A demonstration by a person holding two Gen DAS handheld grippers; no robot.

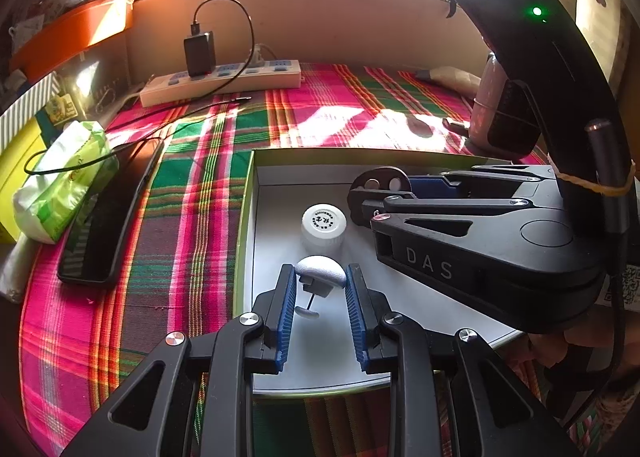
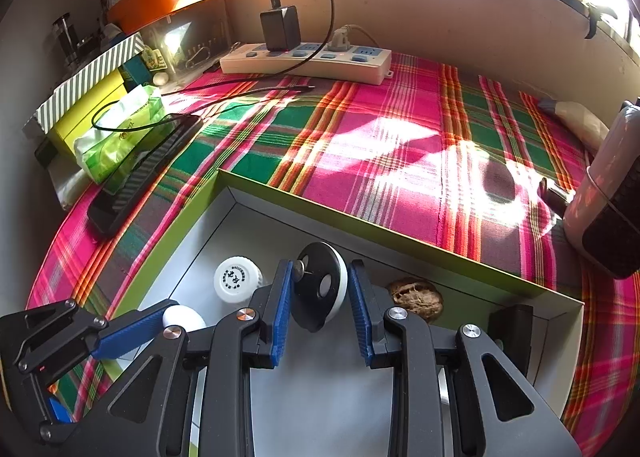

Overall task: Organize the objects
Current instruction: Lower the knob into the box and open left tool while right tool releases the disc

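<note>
The left gripper (image 1: 320, 289) is pinching a light white cap (image 1: 322, 271), while the right gripper (image 2: 320, 293) is clamping a stiff, slippery disc (image 2: 320, 285) by its rims.

Left gripper (image 1: 321, 285): black frame, blue ribbed pads, angled downward; jaws partly closed, a small white mushroom-shaped object (image 1: 322, 272) between the fingertips, both pads against its cap. Right gripper (image 2: 320, 283): same build, angled downward; jaws partly closed, a round black-and-white disc (image 2: 320, 285) on edge between the pads, left pad touching, contact at right pad unclear.
</note>
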